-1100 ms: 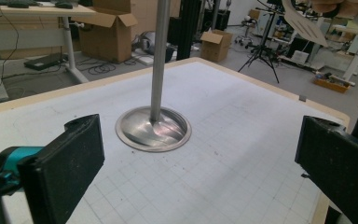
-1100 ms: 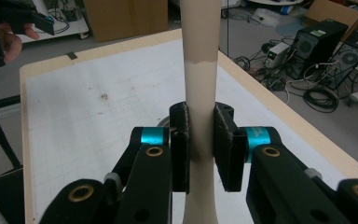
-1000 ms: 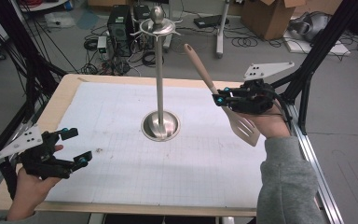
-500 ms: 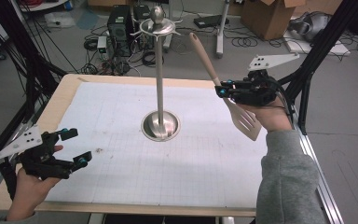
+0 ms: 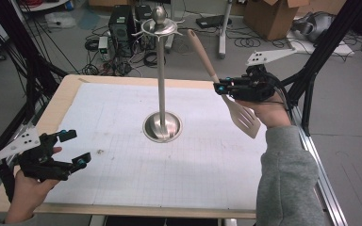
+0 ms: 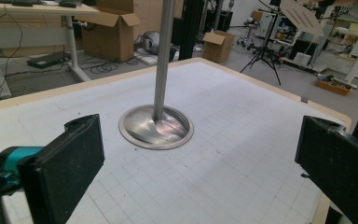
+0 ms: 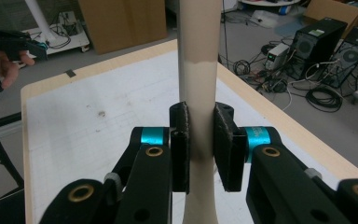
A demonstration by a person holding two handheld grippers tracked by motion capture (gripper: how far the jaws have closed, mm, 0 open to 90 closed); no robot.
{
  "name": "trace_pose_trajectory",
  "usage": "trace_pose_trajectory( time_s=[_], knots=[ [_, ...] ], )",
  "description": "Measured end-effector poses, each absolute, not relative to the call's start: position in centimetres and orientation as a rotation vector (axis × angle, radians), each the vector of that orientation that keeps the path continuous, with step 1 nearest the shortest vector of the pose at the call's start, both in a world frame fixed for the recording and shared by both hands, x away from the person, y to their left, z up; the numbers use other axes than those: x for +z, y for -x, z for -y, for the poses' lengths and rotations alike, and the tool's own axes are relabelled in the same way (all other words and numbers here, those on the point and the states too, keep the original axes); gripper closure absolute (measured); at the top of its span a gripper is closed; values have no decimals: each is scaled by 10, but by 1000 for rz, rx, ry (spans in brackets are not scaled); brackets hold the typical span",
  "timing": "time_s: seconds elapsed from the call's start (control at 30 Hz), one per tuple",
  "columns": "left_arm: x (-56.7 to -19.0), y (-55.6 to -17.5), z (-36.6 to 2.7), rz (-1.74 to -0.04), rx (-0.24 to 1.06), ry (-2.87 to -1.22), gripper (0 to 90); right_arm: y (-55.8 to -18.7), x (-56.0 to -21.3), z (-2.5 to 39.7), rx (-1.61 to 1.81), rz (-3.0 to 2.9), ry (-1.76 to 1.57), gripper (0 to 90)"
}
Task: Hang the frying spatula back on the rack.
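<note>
Right gripper (image 5: 222,88) clamped on the spatula (image 5: 226,94) handle, held above the table's (image 5: 122,207) right side with blade low and handle tip near the stand (image 5: 161,70) top; left gripper (image 5: 70,148) open, empty, at near-left corner.

High view: fixed overhead at the person's side, facing forward and down across the whole worktop (image 5: 122,183).
Left gripper view: low, near the worktop's surface, facing the metal stand (image 6: 161,70) close by.
Right gripper view: raised, looking down over the worktop toward its far corner.
Shared: the worktop; the stand in the first two.
</note>
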State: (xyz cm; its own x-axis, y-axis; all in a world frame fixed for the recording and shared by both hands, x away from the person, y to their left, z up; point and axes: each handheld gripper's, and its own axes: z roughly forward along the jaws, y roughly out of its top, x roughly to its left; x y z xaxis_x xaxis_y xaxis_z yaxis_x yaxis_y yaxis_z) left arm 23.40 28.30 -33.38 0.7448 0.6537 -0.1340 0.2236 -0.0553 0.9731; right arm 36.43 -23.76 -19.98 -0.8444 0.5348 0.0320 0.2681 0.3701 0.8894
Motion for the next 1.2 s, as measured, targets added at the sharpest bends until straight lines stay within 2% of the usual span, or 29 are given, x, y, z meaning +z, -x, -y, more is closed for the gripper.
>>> trace_pose_trajectory(
  time_s=[1.2],
  knots=[
    [-333, -231, -287, -726, 411, -1616, 17, -378, -207, 221, 1470, -2404, -704, 782]
  ],
)
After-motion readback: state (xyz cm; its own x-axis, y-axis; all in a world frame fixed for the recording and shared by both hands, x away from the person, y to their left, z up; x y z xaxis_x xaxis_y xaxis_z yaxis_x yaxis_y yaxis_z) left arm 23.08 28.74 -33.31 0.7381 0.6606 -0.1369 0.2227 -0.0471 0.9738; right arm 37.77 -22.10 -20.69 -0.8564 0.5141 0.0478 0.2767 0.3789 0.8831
